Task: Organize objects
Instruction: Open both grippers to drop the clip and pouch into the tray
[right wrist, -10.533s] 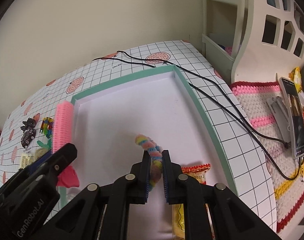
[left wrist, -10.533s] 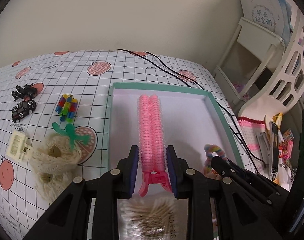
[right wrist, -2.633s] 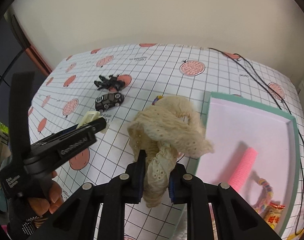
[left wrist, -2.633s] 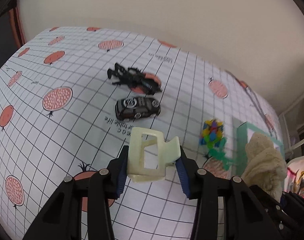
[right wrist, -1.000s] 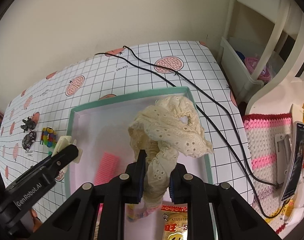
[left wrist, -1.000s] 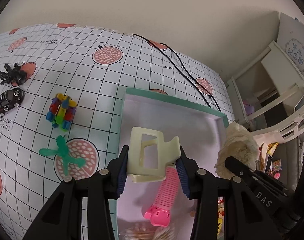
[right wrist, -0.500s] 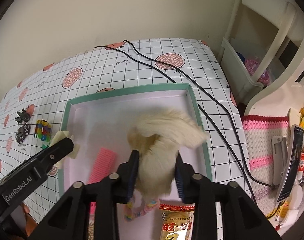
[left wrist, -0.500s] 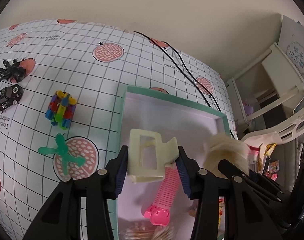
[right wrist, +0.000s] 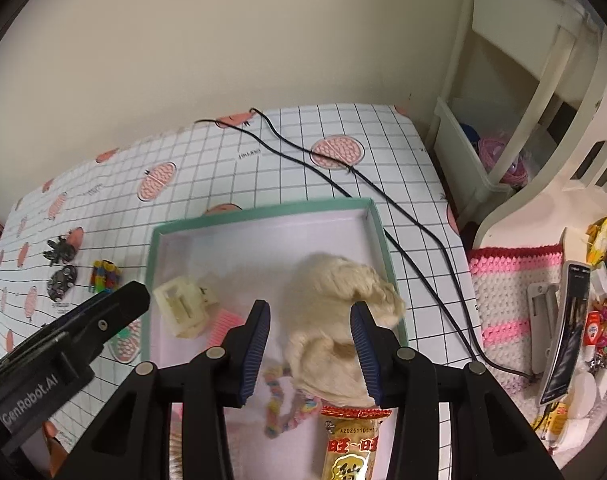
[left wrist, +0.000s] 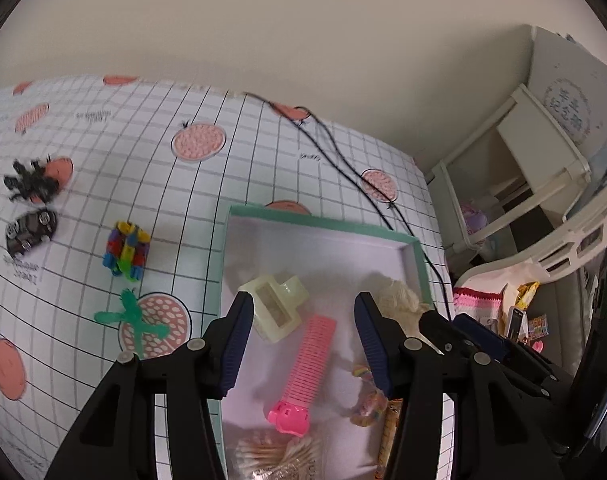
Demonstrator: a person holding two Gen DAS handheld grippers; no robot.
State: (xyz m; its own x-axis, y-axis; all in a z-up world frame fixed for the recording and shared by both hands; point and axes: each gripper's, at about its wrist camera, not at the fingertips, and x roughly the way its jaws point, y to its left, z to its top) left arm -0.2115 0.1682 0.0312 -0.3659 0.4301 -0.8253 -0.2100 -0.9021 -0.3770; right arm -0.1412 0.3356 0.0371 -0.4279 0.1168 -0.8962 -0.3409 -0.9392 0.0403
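Observation:
A green-rimmed tray (left wrist: 323, 222) (right wrist: 259, 212) lies on the gridded tablecloth. A pale yellow claw clip (left wrist: 274, 305) (right wrist: 184, 310) is in the tray's left part, free of my left gripper (left wrist: 301, 342), which hovers open above it. The cream lace scrunchie (right wrist: 335, 320) (left wrist: 399, 304) lies in the tray's right part, below my open right gripper (right wrist: 309, 350). Also in the tray are a pink hair roller clip (left wrist: 307, 372), a rainbow hair tie (right wrist: 281, 404), a snack packet (right wrist: 349, 444) and a bag of cotton swabs (left wrist: 275, 456).
Left of the tray on the cloth lie a coloured block toy (left wrist: 127, 250), a green propeller toy (left wrist: 133, 320), a black toy car (left wrist: 31, 230) and a black figure (left wrist: 31, 182). Black cables (right wrist: 363, 192) run past the tray's far right. A white shelf (right wrist: 523, 120) and clutter stand at right.
Both grippers have opened over the tray. The claw clip has dropped from the left one and the lace scrunchie from the right one; both now lie in the tray.

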